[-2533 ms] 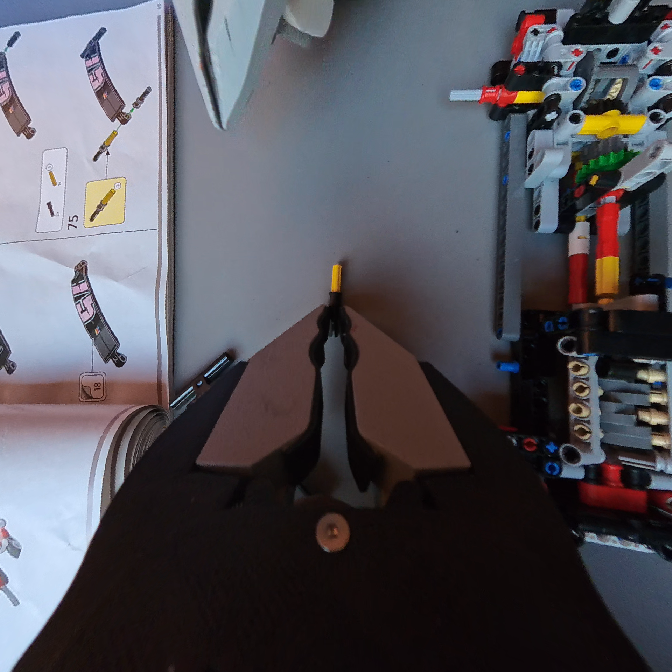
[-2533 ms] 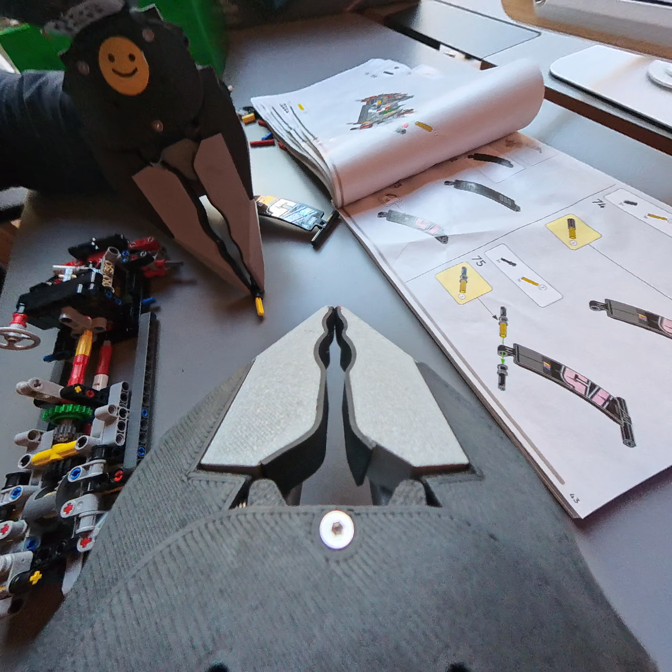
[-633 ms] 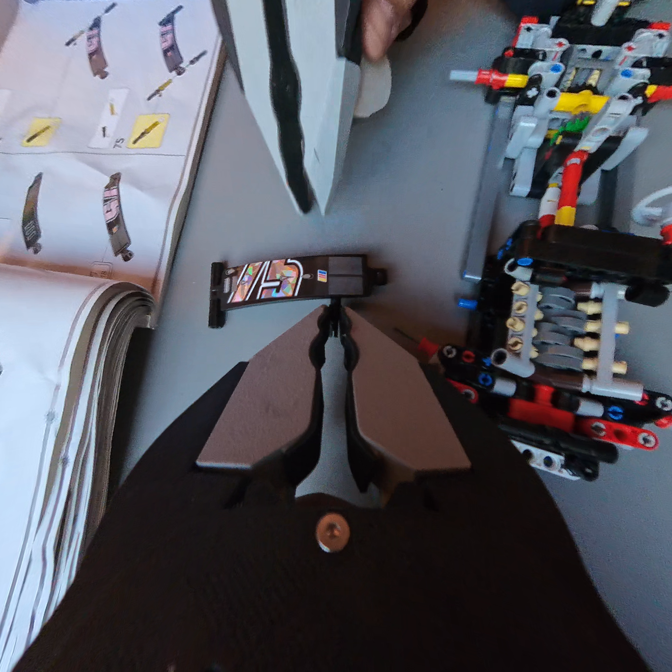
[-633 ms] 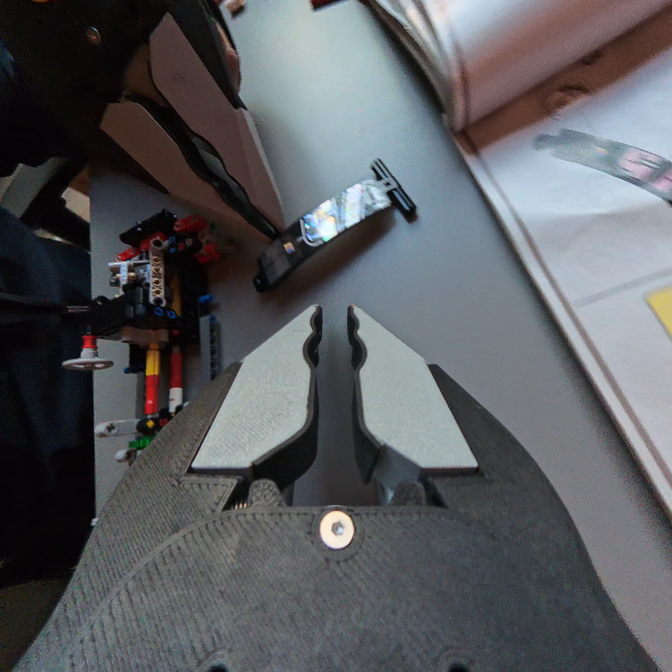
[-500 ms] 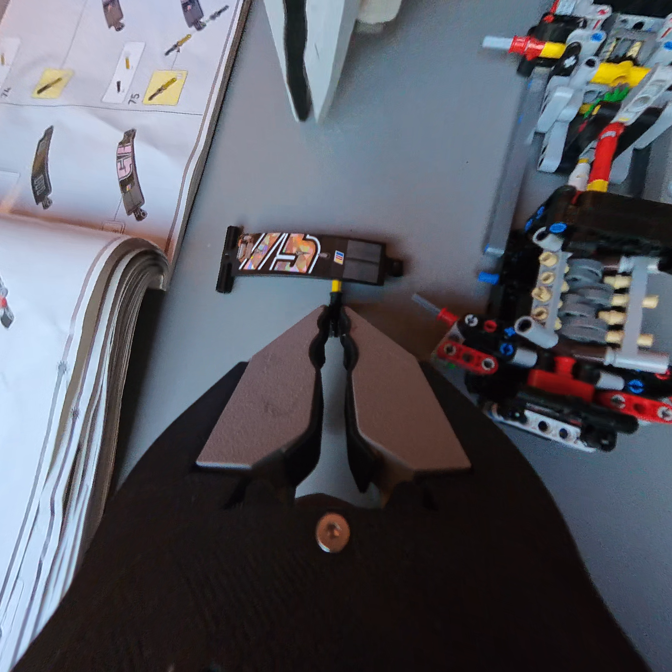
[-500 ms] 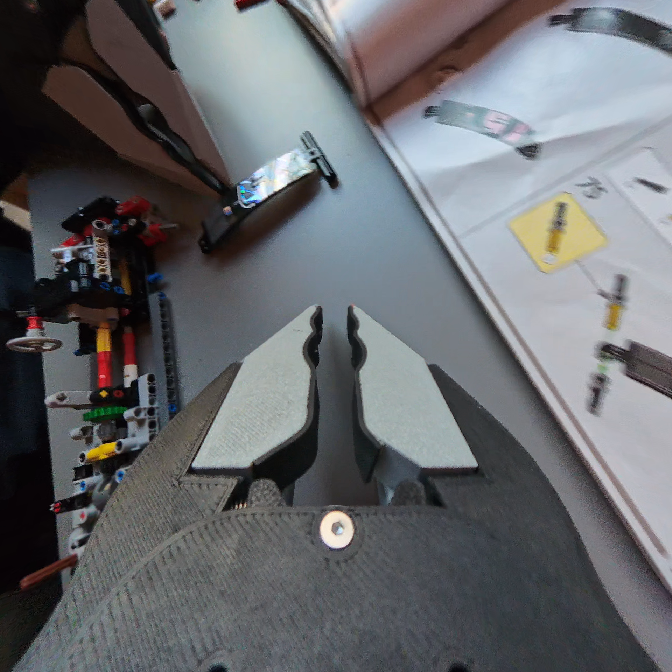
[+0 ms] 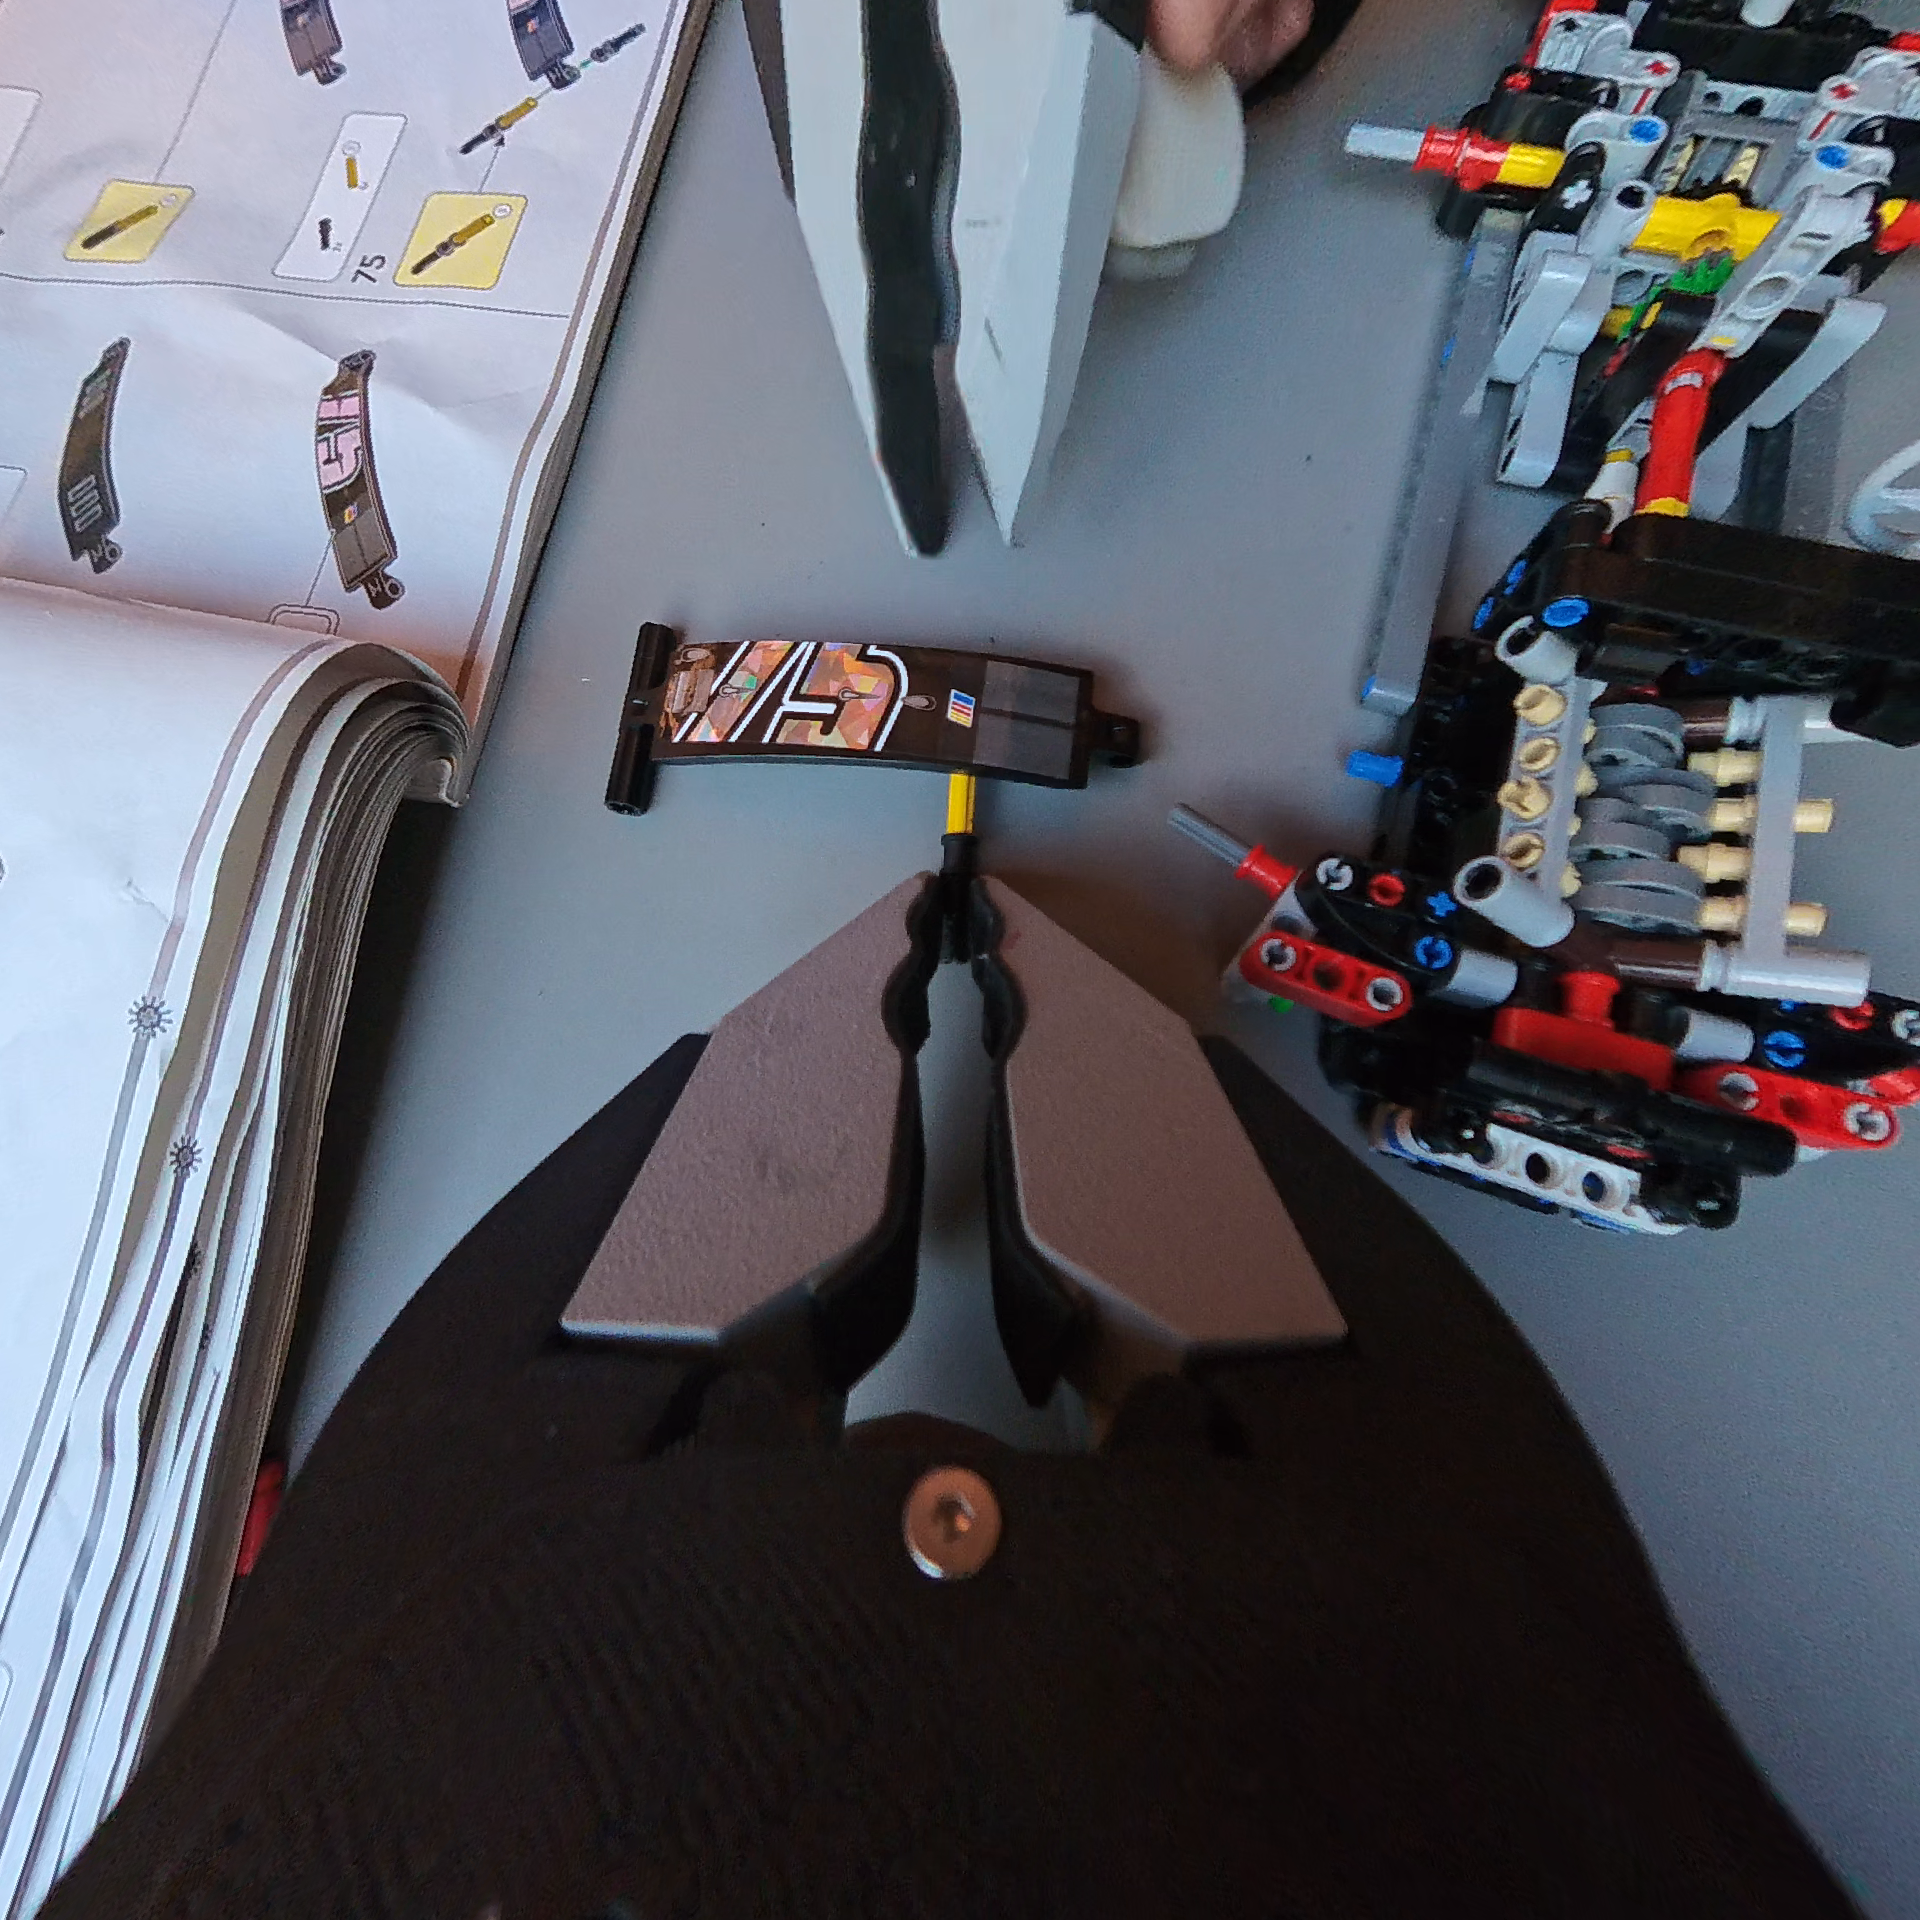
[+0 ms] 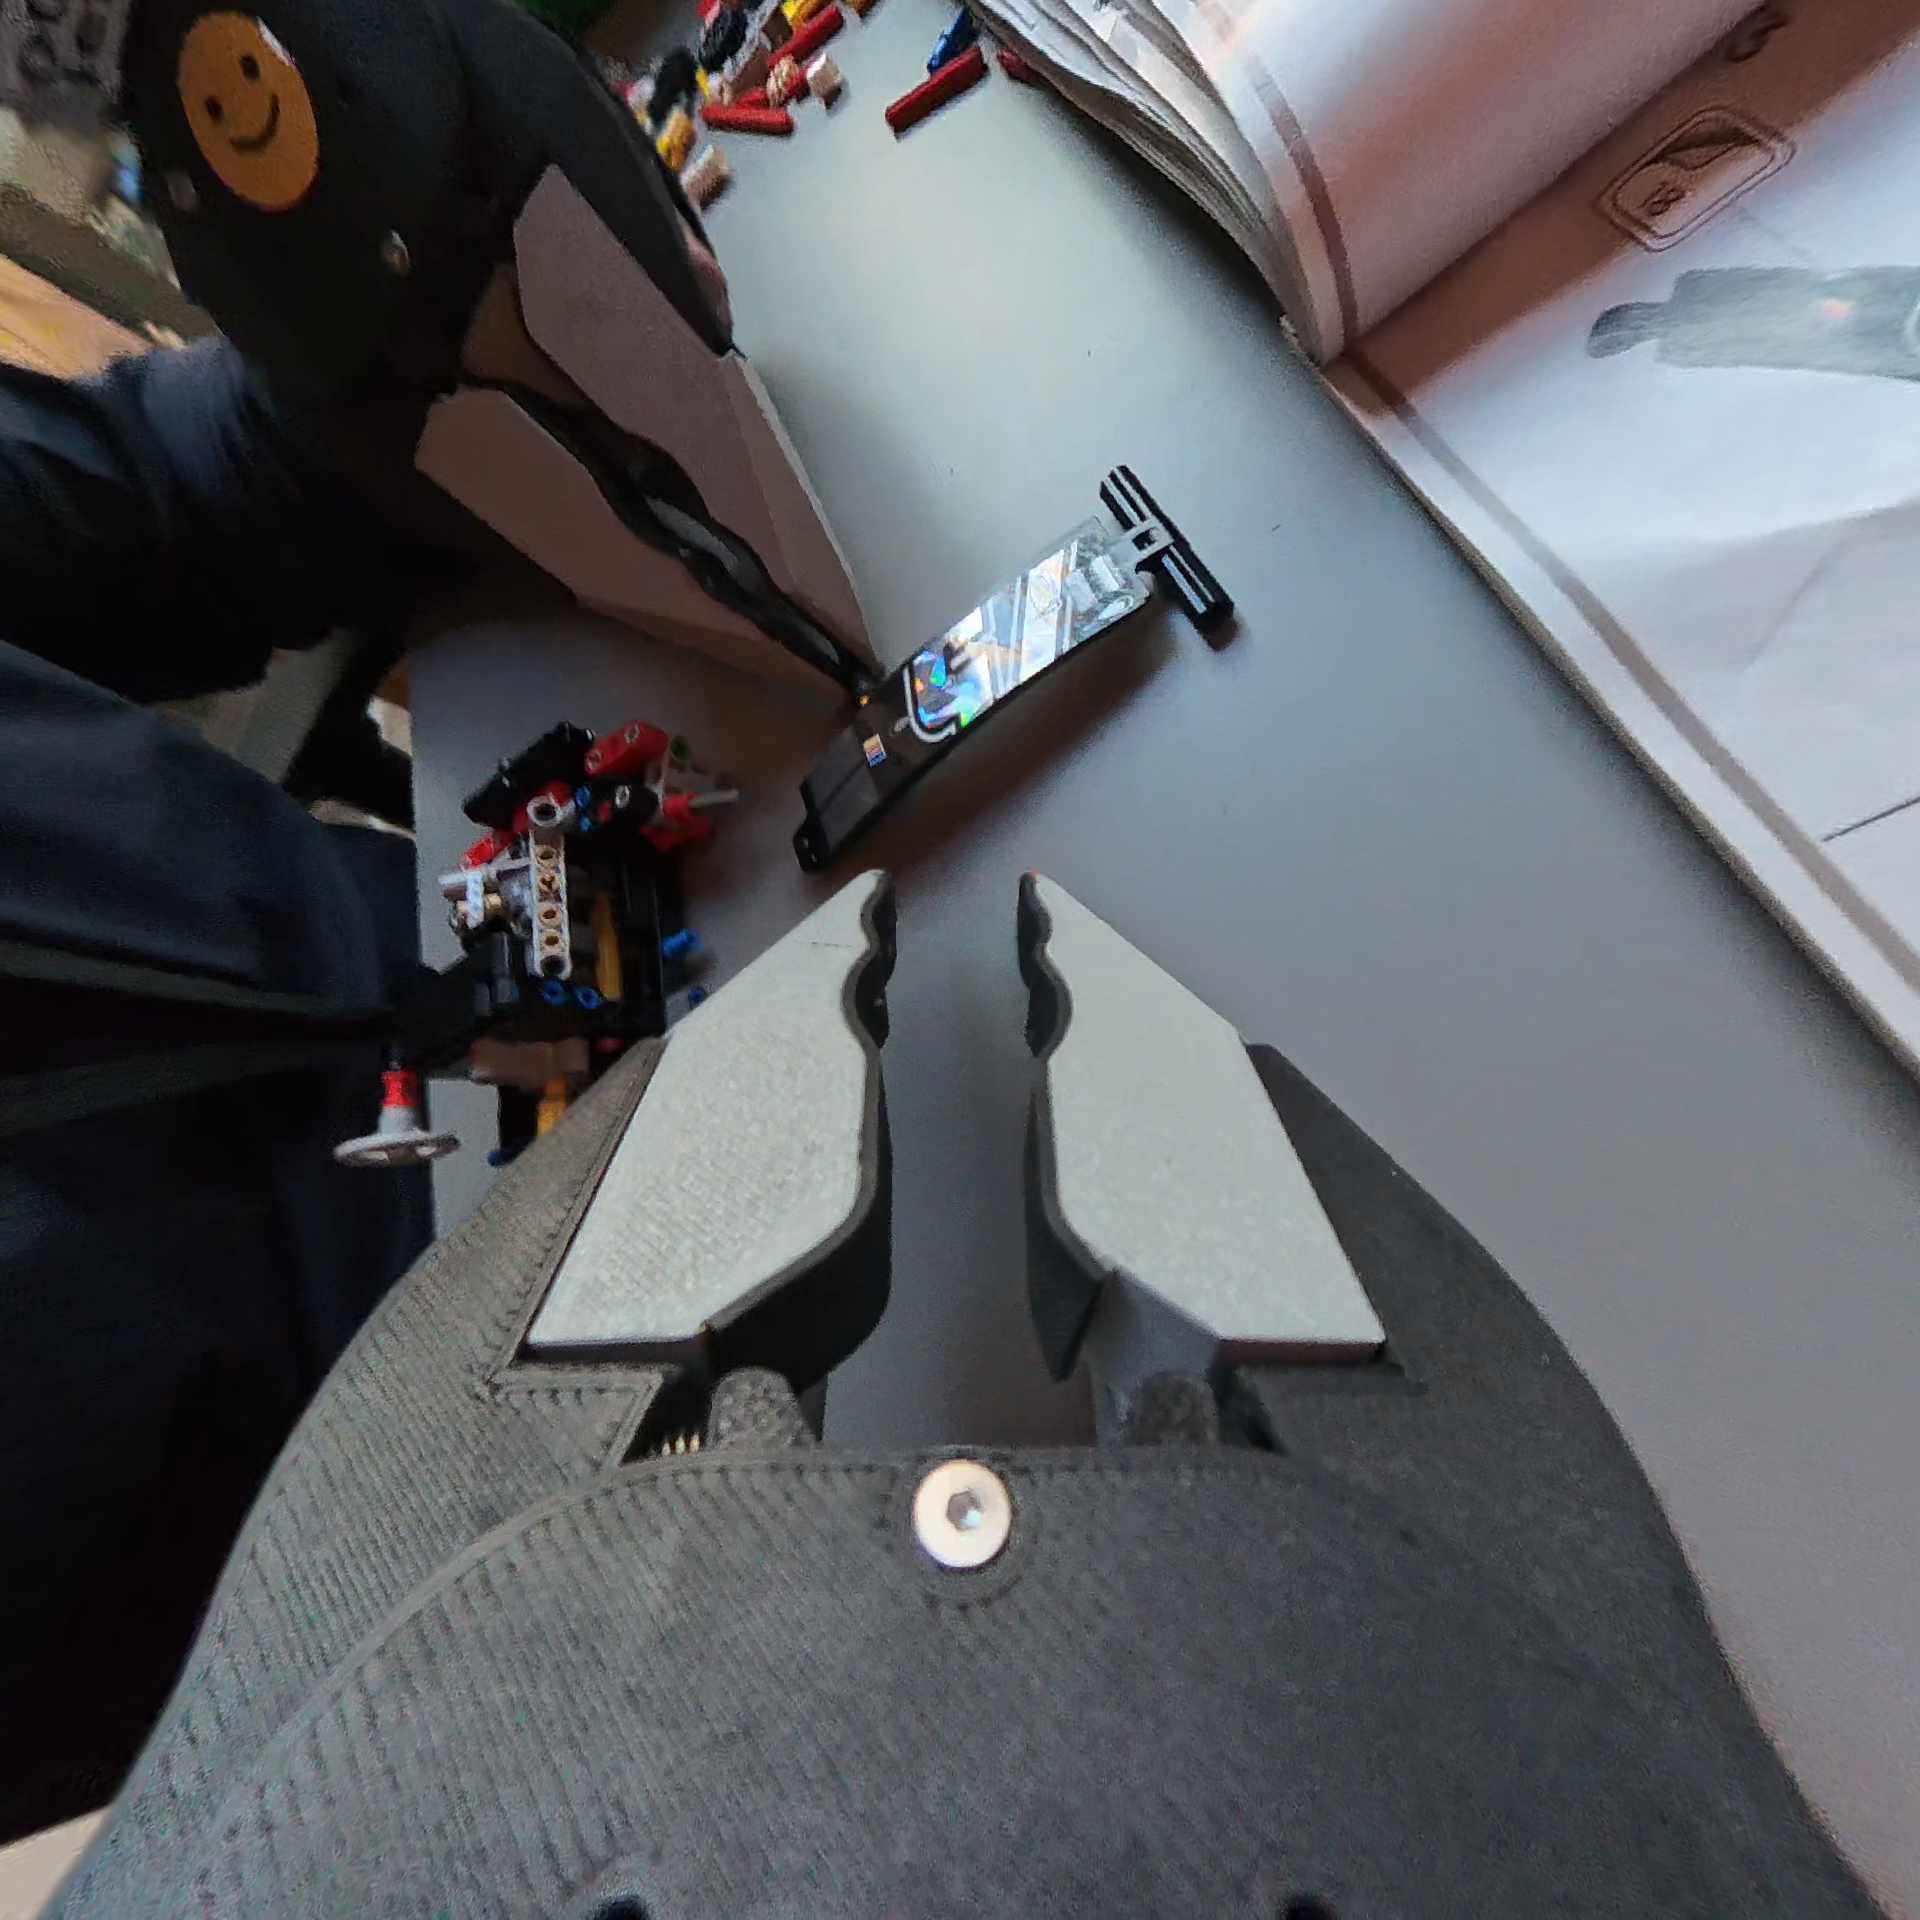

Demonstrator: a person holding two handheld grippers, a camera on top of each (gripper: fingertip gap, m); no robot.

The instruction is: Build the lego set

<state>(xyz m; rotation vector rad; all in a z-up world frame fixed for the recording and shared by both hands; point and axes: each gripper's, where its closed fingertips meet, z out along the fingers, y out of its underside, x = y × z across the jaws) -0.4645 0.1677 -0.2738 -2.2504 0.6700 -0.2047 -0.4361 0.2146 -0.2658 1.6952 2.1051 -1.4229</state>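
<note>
Closest in, left gripper [image 7: 957, 914] is clamped on the black end of a small pin [image 7: 958, 821]; its yellow end sticks forward and meets the near long edge of the curved black panel [image 7: 883, 712], toward the plain end past the shiny sticker. Contact or just short of it, cannot tell.

Panel lies flat on the grey table [image 7: 727, 499], well clear of the open instruction booklet [image 7: 208, 416] to one side and the part-built brick vehicle [image 7: 1662, 831] to the other.

Right gripper [image 8: 954, 904] hangs just off the panel's small-tab end [image 8: 821, 842], fingers narrowly apart, nothing between them, not touching it.

Judgement: pin-to-panel fitting step, pin held and aimed, panel unsteadied. Next move probably calls for bracing the panel and lining the pin with a hole.

Farther off, loose bricks [image 8: 769, 83] lie scattered beyond the booklet.
</note>
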